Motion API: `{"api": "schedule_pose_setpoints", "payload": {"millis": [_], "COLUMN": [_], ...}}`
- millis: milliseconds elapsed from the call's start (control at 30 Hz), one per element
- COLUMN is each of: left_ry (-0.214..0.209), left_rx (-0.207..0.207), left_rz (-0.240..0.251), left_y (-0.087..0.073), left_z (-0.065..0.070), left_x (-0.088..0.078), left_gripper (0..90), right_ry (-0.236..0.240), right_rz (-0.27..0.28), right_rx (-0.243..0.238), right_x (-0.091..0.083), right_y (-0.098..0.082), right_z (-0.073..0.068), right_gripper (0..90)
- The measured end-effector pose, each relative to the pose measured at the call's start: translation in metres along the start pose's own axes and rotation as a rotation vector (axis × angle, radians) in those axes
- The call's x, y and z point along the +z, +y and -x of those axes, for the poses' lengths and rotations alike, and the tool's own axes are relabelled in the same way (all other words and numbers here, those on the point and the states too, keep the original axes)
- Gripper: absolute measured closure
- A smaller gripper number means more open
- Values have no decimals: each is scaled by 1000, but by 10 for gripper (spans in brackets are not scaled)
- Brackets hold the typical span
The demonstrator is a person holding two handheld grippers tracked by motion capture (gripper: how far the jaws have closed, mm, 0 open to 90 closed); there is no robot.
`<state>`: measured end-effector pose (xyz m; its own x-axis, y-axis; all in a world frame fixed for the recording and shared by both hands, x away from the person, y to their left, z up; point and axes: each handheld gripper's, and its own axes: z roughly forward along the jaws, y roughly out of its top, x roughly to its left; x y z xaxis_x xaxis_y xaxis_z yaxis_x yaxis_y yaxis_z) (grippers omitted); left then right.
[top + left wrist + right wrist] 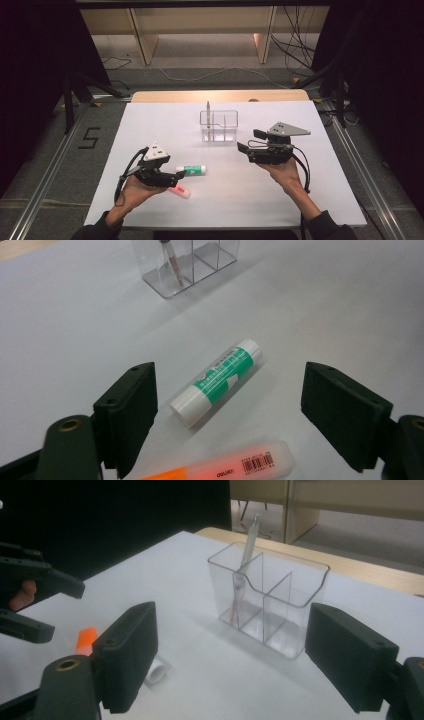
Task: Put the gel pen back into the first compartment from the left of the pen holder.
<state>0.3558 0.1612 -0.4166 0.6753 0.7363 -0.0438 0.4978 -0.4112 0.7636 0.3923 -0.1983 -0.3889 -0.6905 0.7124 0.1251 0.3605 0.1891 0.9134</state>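
A white and green glue stick (191,170) (217,381) lies on the white table (150,125). Just in front of it lies an orange highlighter (180,190) (225,469) (86,639). My left gripper (181,174) (230,415) hovers open over both, its jaws wide to either side of the glue stick. A clear divided pen holder (219,125) (186,262) (270,596) stands at mid-table with one pen (208,117) (243,570) upright in it. My right gripper (248,141) (230,655) is open, held in the air right of the holder, with nothing between its jaws.
A wooden strip (220,95) edges the table's far side. Beyond it are shelf legs (142,40) and loose cables (300,45) on the floor. In the right gripper view the left gripper (35,595) appears at the left edge.
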Motion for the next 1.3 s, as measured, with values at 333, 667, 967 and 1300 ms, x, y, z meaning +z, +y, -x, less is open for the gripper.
{"api": "schedule_pose_setpoints", "payload": {"millis": [333,667,967,1300], "left_ry": [-7,-14,-32,-45], "left_rx": [23,37,78,126], "left_rz": [-40,-60,-118,-190], "left_y": [3,5,5,2], "left_z": [-3,-5,-5,-4], "left_x": [-1,-3,-3,0], "left_gripper": [222,222,223,221], "right_ry": [2,-2,2,4], "right_rz": [-25,-43,-50,-65], "right_rx": [10,-9,-14,-12], "right_x": [-15,-21,-26,-32], "right_y": [-20,-28,-35,-43], "right_z": [-1,-5,-7,-11], "right_gripper": [217,215,205,189]}}
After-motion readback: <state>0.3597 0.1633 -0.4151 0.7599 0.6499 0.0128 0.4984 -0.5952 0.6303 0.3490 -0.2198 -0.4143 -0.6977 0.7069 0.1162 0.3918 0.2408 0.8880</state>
